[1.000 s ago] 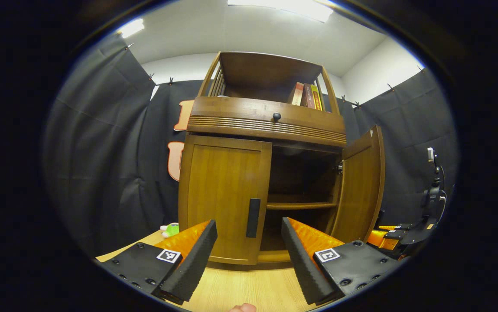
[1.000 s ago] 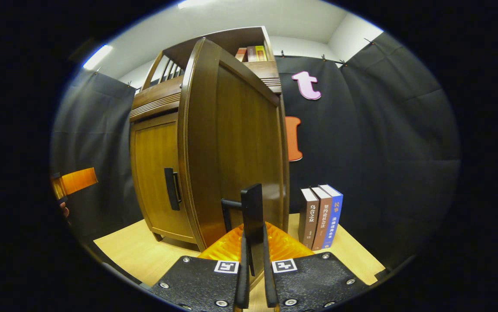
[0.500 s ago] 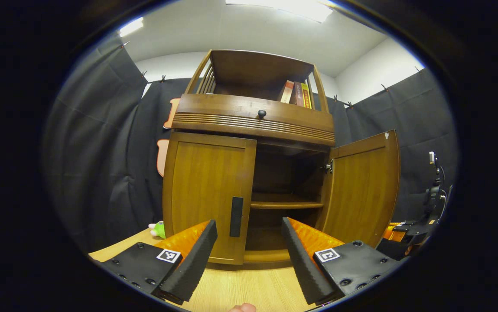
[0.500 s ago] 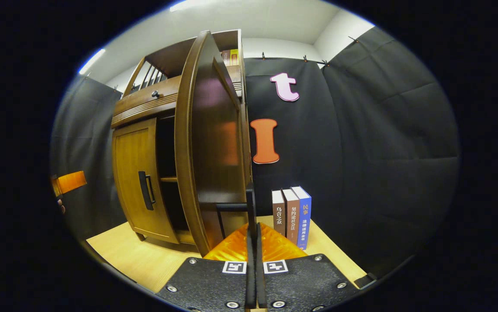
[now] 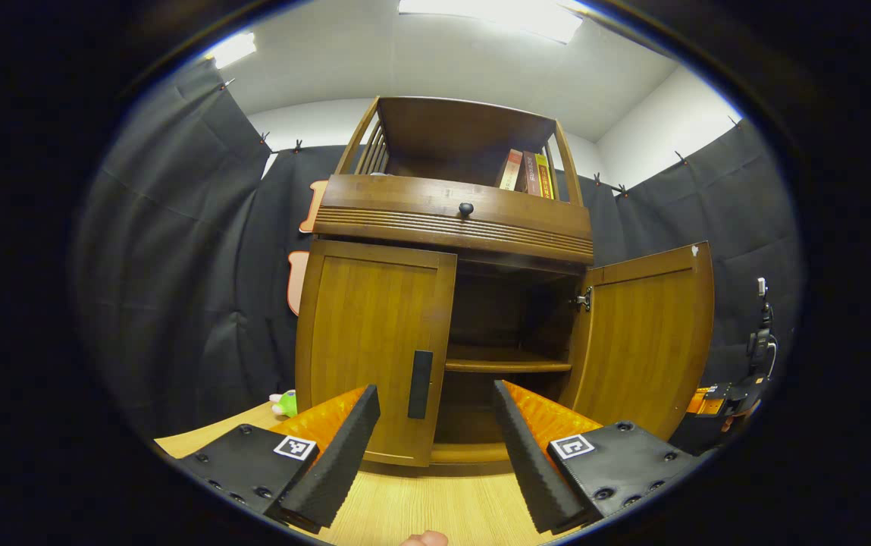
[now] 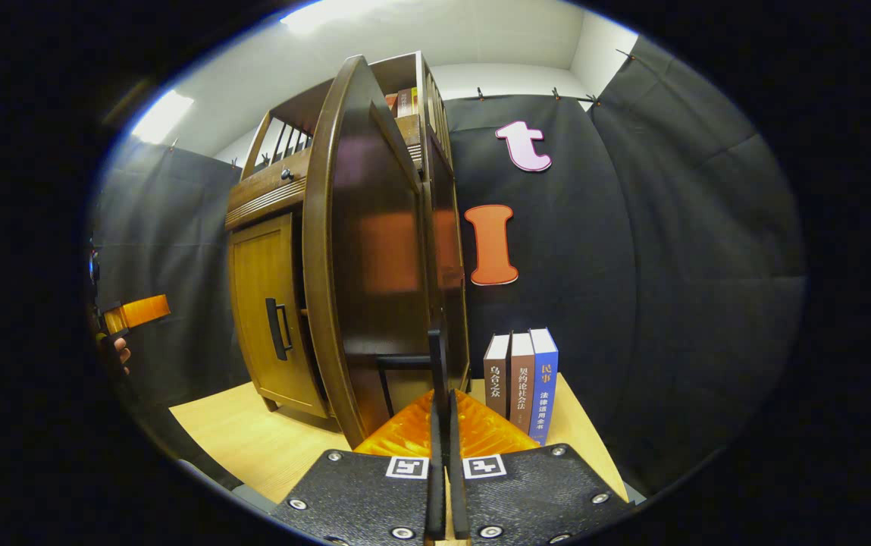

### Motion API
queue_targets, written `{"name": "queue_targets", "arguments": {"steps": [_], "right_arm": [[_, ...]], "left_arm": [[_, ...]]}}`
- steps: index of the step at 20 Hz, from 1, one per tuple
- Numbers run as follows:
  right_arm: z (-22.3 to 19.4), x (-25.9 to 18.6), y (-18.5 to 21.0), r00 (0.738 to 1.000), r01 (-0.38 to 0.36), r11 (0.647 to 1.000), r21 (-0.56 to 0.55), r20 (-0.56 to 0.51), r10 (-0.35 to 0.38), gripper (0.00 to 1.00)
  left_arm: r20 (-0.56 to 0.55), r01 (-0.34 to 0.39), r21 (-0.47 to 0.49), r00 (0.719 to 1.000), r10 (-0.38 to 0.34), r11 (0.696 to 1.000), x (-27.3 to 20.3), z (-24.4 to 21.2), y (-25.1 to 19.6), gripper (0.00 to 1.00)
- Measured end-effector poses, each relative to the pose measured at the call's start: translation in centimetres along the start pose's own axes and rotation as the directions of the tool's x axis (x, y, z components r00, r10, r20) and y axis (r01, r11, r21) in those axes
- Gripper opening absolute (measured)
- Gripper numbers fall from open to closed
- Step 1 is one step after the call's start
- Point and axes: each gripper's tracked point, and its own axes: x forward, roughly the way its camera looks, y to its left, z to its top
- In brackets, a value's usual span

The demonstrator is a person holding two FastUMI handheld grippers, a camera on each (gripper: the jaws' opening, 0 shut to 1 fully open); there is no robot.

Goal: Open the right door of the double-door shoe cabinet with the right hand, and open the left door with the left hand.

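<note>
The left door (image 5: pixel 374 349) of the shoe cabinet (image 5: pixel 454 220) is closed, and its dark handle (image 5: pixel 420 374) stands upright at the door's inner edge, its long axis vertical. The left hand-held gripper (image 5: pixel 435 425) is near in front of it with fingers spread wide and holding nothing; the handle lies straight ahead, a little to the left of the gap between the fingers, not yet touched. This gripper is clearly the nearer one for that door. The right door (image 6: pixel 374 258) is swung wide open, and the right hand-held gripper (image 6: pixel 443 425) has its fingers pressed together on that door's thin handle (image 6: pixel 435 364). Three books (image 6: pixel 522 383) stand on the desk (image 6: pixel 253 440) just right of the open door. I judge that nothing blocks the way to the left handle; the door needs free room toward the left, where a small green toy (image 5: pixel 283 402) lies.
</note>
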Motion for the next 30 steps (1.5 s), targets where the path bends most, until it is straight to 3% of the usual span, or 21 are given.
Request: {"name": "queue_targets", "arguments": {"steps": [3, 4, 5, 6, 7, 8, 9, 10, 15, 16, 17, 21, 22, 23, 26, 27, 28, 29, 30], "right_arm": [[-0.1, -0.5, -0.1, 1.000, -0.008, 0.996, 0.090, -0.016, 0.009, 0.06], [-0.1, -0.6, -0.2, 1.000, 0.008, 0.996, 0.089, -0.015, -0.007, 0.18], [-0.1, -1.1, 0.0, 1.000, 0.025, 0.996, 0.081, -0.018, -0.024, 0.07], [-0.1, -1.4, 0.0, 0.999, 0.044, 0.997, 0.067, -0.016, -0.043, 0.17], [0.0, -2.0, 0.1, 0.998, 0.065, 0.996, 0.054, -0.013, -0.064, 0.17], [0.1, -2.7, 0.0, 0.997, 0.075, 0.996, 0.052, -0.004, -0.075, 0.06], [0.1, -3.4, 0.3, 0.997, 0.077, 0.995, 0.056, 0.004, -0.077, 0.17], [0.0, -3.9, 0.2, 0.996, 0.088, 0.994, 0.067, 0.006, -0.088, 0.06], [0.3, -8.1, 0.3, 0.981, 0.192, 0.980, 0.055, 0.012, -0.193, 0.03], [0.6, -8.8, 1.4, 0.980, 0.199, 0.978, 0.056, 0.018, -0.200, 0.15], [0.8, -9.4, 2.7, 0.979, 0.200, 0.978, 0.059, 0.020, -0.201, 0.01], [0.2, -9.1, 7.5, 0.983, 0.186, 0.976, 0.114, -0.018, -0.185, 0.00], [0.3, -8.4, 9.0, 0.987, 0.162, 0.977, 0.137, -0.015, -0.161, 0.17], [0.7, -7.8, 10.2, 0.991, 0.130, 0.980, 0.151, -0.004, -0.131, 0.02], [1.2, -6.6, 12.0, 0.995, 0.096, 0.988, 0.121, 0.021, -0.099, 0.03], [1.3, -6.3, 12.5, 0.995, 0.093, 0.990, 0.103, 0.029, -0.096, 0.21], [1.4, -6.1, 12.5, 0.994, 0.099, 0.991, 0.089, 0.036, -0.102, 0.09], [1.7, -6.2, 12.8, 0.994, 0.101, 0.992, 0.077, 0.043, -0.105, 0.11], [1.7, -6.2, 13.1, 0.993, 0.103, 0.993, 0.065, 0.043, -0.105, 0.34]], "left_arm": [[0.009, -0.013, 0.021, 1.000, 0.013, 1.000, 0.1, 0.1, 0.2, 0.95], [0.012, -0.017, 0.019, 1.000, 0.017, 1.000, 0.0, 0.2, 0.2, 0.95], [0.012, -0.019, 0.012, 1.000, 0.019, 1.000, 0.1, 0.2, 0.2, 0.95], [0.007, -0.011, 0.003, 1.000, 0.011, 1.000, 0.2, 0.0, -0.1, 0.95], [-0.001, -0.006, -0.003, 1.000, 0.006, 1.000, 0.4, -0.2, -0.3, 0.95], [-0.003, -0.004, -0.003, 1.000, 0.004, 1.000, 0.6, -0.4, -0.2, 0.95], [-0.001, 0.001, -0.003, 1.000, -0.001, 1.000, 0.8, -0.4, -0.3, 0.95], [0.010, 0.005, -0.003, 1.000, -0.005, 1.000, 1.1, -0.2, -0.3, 0.95], [0.001, 0.013, 0.009, 1.000, -0.013, 1.000, 2.7, -1.2, -0.4, 0.94], [-0.012, 0.015, 0.009, 1.000, -0.015, 1.000, 3.0, -1.6, -0.4, 0.94], [-0.028, 0.015, 0.007, 0.999, -0.015, 1.000, 3.3, -2.1, -0.3, 0.94], [-0.068, 0.002, 0.017, 0.998, -0.001, 1.000, 3.9, -3.0, 0.5, 0.99], [-0.067, -0.001, 0.024, 0.998, 0.003, 1.000, 4.2, -3.1, 1.0, 0.94], [-0.053, -0.001, 0.026, 0.999, 0.002, 1.000, 4.6, -3.0, 1.4, 0.94], [-0.006, 0.002, 0.048, 1.000, -0.002, 0.999, 7.0, -2.5, 2.2, 0.94], [-0.008, -0.005, 0.062, 1.000, 0.006, 0.998, 7.8, -2.8, 2.6, 0.99], [-0.018, -0.014, 0.069, 1.000, 0.015, 0.998, 8.6, -3.3, 3.1, 0.98], [-0.023, -0.020, 0.063, 1.000, 0.021, 0.998, 9.1, -3.6, 3.3, 0.97], [-0.024, -0.026, 0.052, 0.999, 0.027, 0.998, 9.5, -3.9, 3.5, 0.96]]}}
